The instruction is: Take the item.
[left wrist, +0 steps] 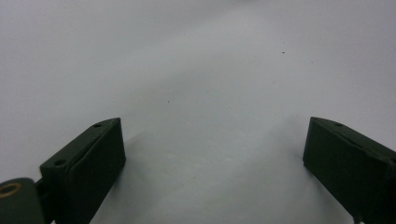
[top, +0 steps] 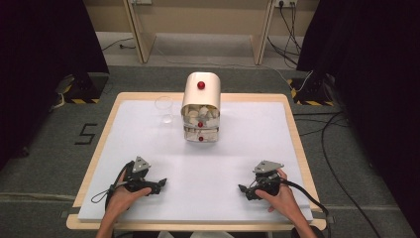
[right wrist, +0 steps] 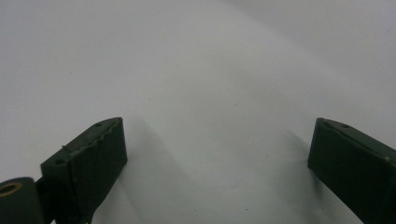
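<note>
A cream cabinet (top: 201,106) with a rounded top and red knobs stands at the far middle of the white table (top: 148,144); its stacked clear drawers hold pale pieces. A clear glass (top: 164,109) stands just left of it. My left gripper (top: 159,185) rests near the front left of the table in a person's hand, pointing right. My right gripper (top: 242,190) rests near the front right, pointing left. In the left gripper view, the gripper (left wrist: 214,142) has its black jaws wide apart over bare white table. The right gripper (right wrist: 217,144) in its own view is equally open and empty.
The table has a wooden rim (top: 94,153). Beyond it lie grey floor, cables (top: 337,148) at the right, black curtains on both sides and wooden frame legs (top: 141,34) at the back.
</note>
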Available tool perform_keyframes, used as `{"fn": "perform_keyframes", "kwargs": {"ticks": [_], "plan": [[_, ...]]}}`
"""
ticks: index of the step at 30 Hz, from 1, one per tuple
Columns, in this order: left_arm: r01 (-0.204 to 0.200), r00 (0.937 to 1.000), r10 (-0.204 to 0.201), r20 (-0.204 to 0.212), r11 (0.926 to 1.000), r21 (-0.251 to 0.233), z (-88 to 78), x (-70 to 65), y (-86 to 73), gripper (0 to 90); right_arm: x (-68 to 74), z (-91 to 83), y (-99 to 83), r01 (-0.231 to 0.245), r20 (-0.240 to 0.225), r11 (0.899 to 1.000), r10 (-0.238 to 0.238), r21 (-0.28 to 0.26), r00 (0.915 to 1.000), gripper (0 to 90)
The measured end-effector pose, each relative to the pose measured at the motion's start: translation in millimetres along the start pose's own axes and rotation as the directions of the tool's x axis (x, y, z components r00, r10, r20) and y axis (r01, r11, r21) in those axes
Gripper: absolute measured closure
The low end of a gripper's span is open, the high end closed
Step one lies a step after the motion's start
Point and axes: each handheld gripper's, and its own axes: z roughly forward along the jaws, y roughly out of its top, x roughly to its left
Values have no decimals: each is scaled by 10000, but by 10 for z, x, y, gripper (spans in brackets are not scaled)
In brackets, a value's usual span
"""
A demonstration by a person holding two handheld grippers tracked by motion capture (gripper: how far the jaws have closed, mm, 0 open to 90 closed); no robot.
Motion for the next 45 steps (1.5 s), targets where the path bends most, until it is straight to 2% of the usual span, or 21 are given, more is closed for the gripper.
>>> {"fn": "perform_keyframes", "kwargs": {"ticks": [5,8,10,11,14,17,19,20,21,24,26,27,35,38,39,40,41,42,43,44,45], "plan": [[56,10000,-56,31,10000,-32,-7,9,0,59,0,0,0,0,1,10000,0,2,10000,50],[214,9998,-215,-35,9996,-176,-21,24,1,111,0,0,1,1,5,10000,-1,3,10000,50],[252,9996,-249,94,9989,-384,-29,36,10,164,0,0,1,0,4,10000,0,0,10000,50],[252,9996,-249,94,9989,-384,-29,36,10,139,0,0,1,1,1,10000,-1,0,10000,49],[186,9998,-181,92,9985,-506,-24,21,27,144,0,0,1,-1,4,10000,1,2,10000,50],[115,9998,-104,154,9969,-774,-32,-13,62,148,-1,1,1,-3,-1,10000,3,1,10000,49],[-32,9996,63,265,9935,-1140,-66,-59,140,149,-1,1,1,-8,3,10000,8,-4,10000,49],[-32,9996,63,265,9935,-1140,-66,-59,140,150,-1,2,1,2,3,10000,-2,-10,10000,49],[-88,9991,145,406,9904,-1379,-87,-89,209,150,-1,1,1,-6,1,10000,6,-7,10000,49],[-199,9983,282,505,9872,-1584,-103,-130,279,154,-1,2,1,-5,2,10000,5,-7,10000,49],[-434,9965,562,618,9804,-1920,-121,-188,387,159,-1,2,1,-6,1,10000,6,-7,10000,49],[-434,9965,562,618,9804,-1920,-121,-188,387,160,-1,2,1,-6,1,10000,6,-7,10000,49],[-870,9896,1127,889,9636,-2527,-99,-307,659,170,-1,2,1,-14,-2,10000,14,-3,10000,49],[-1154,9846,1462,956,9552,-2724,-127,-340,822,173,-1,2,1,-18,-6,10000,18,-3,10000,49],[-1154,9846,1462,956,9552,-2724,-127,-340,822,175,-1,2,1,-18,-6,10000,18,-3,10000,49],[-1216,9833,1541,972,9524,-2796,-138,-350,869,176,-1,2,1,-15,-5,10000,15,-2,10000,49],[-1284,9810,1655,1008,9448,-3014,-162,-366,967,179,-2,2,1,-15,-5,10000,15,-3,10000,48],[-1284,9810,1655,1008,9448,-3014,-162,-366,967,185,-2,2,1,-15,-5,10000,15,-3,10000,48],[-1310,9798,1707,1043,9416,-3101,-175,-374,1016,185,-2,2,1,-15,-6,10000,15,0,10000,48],[-1411,9762,1859,1117,9355,-3240,-193,-388,1109,190,-2,2,1,-13,-4,10000,13,0,10000,48],[-1411,9762,1859,1117,9355,-3240,-193,-388,1109,192,-2,2,1,-14,-6,10000,14,-1,10000,49]]}}
